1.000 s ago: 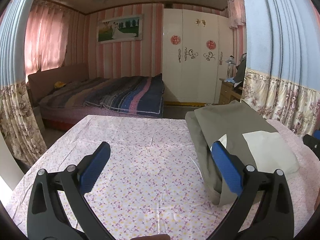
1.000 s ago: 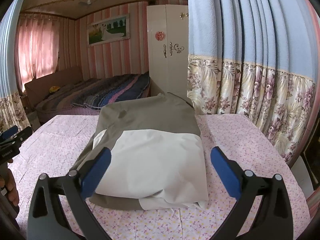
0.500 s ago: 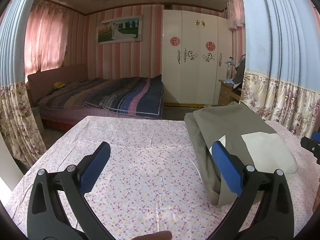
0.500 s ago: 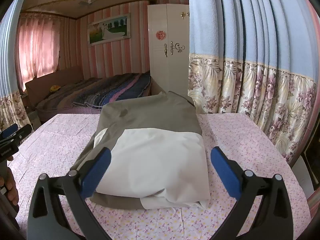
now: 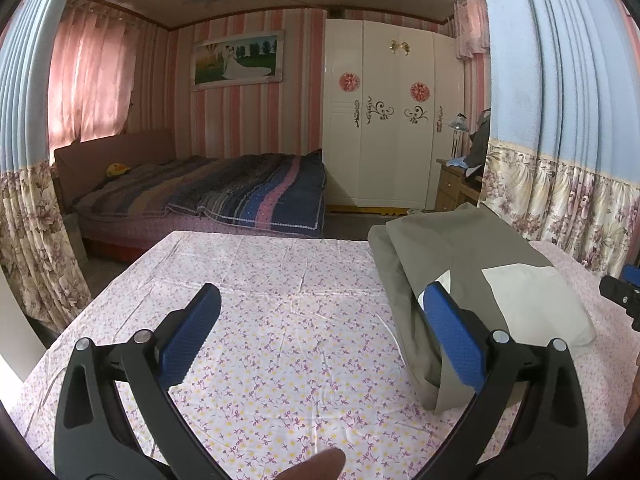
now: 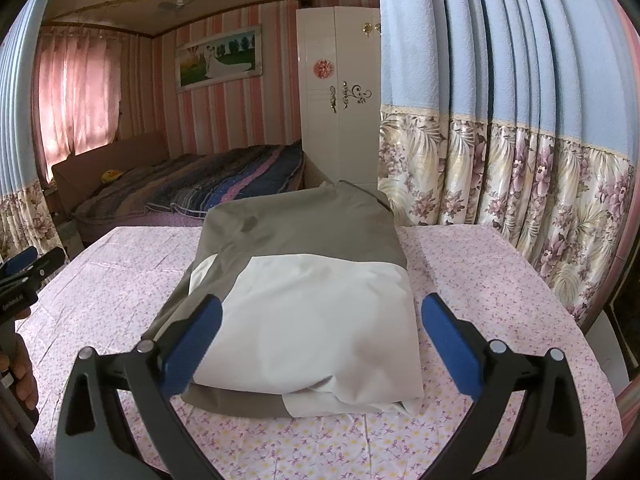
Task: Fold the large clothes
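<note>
- On the floral tablecloth (image 5: 280, 320), left side: the left gripper (image 5: 320, 332) hovers with its jaws spread wide and nothing between them; only bare cloth lies under it.
- Centre to right of the table: the folded olive-and-white garment (image 6: 316, 280) lies in a compact rectangular stack, olive panel toward the far edge, white panel toward the camera, a loose white flap protruding at the near right corner.
- Right side: the right gripper (image 6: 318, 332) sits just short of the stack's near edge, jaws wide apart and empty, straddling its width without touching it.
- Handling judgement: the fabric looks thin, smooth and slightly slippery, soft and light; layers may slide apart if lifted by one edge. Best hold appears to be the near folded edge, pinching all layers, with the second gripper supporting the far side.
- Change from the earlier frames: essentially none. The garment keeps the same place and shape; both grippers have remained open, with only slight camera drift.
</note>
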`<state>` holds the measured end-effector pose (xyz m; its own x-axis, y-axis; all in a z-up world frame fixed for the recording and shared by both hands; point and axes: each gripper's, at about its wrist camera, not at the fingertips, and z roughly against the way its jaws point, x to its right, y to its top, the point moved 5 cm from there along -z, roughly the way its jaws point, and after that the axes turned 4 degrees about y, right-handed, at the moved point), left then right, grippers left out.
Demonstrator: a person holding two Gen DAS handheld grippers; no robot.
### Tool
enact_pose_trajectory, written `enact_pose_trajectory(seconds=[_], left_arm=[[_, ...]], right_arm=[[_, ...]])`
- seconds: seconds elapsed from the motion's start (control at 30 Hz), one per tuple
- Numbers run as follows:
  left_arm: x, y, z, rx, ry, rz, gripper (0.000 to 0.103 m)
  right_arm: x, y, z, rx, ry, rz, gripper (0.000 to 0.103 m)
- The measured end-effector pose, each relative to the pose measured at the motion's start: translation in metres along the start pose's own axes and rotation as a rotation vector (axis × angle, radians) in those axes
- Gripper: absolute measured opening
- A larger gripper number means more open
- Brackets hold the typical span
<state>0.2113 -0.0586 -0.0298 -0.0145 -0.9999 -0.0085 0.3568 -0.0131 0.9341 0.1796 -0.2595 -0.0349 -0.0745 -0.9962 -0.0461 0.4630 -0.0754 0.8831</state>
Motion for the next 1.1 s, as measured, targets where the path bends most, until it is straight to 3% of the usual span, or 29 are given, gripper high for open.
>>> enact_pose_trajectory(seconds=[1.1], left_arm=[[0.0009,-0.0019,-0.0057,-0.016,0.014,-0.025,0.1]], right_arm=[[-0.0008,0.0011,0.0002,0.0,0.005,0.001,0.1]])
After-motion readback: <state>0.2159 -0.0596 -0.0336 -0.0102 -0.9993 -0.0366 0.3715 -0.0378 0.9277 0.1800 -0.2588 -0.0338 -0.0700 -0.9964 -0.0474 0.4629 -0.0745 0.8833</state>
